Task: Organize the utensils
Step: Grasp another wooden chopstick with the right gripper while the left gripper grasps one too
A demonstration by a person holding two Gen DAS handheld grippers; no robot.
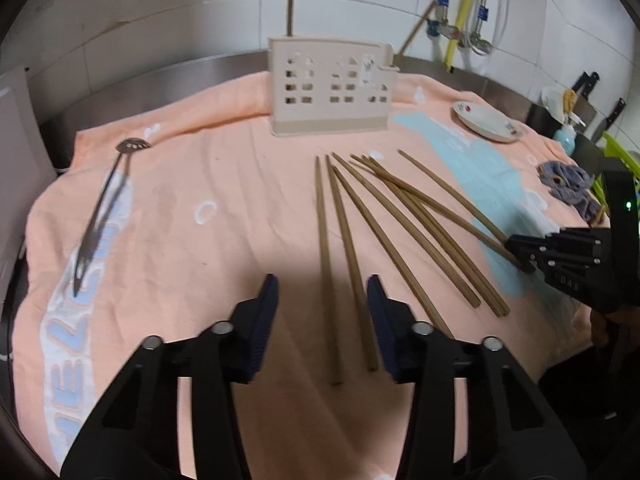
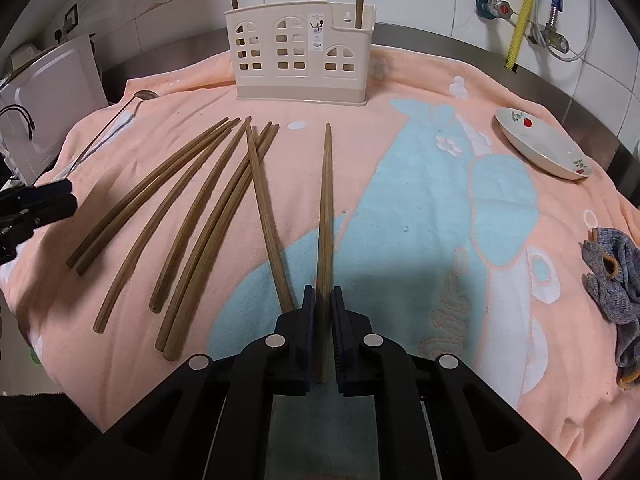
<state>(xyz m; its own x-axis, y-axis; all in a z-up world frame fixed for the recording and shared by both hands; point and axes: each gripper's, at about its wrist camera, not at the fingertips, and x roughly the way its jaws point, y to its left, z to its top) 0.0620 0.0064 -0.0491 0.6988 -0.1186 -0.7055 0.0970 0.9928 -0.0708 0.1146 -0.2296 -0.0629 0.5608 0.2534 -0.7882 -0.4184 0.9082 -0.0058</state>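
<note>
While its thick butt end sits clamped between the pads of the right tool point(image 2: 323, 300), a wooden chopstick point(image 2: 326, 208) lies with its long axis running straight away from the hand, tapered tip aimed at the cream utensil holder point(image 2: 300, 56) at the far side of the towel-draped table point(image 2: 420, 208). Stiff, light and smooth-sided by the look of it, the stick would likely pivot or slip if pinched loosely, so the hold near the butt suits a tip-down drop into the holder. More chopsticks point(image 2: 192, 216) fan out on the towel just to its left, tips likewise toward the holder, where two already stand upright. Over them the left tool point(image 1: 323, 292) hovers, spread wide and gripping nothing. A slotted metal spoon point(image 1: 102, 208) lies well off to the left; a plate point(image 2: 544, 144) and a grey rag point(image 2: 612, 276) sit to the right.
</note>
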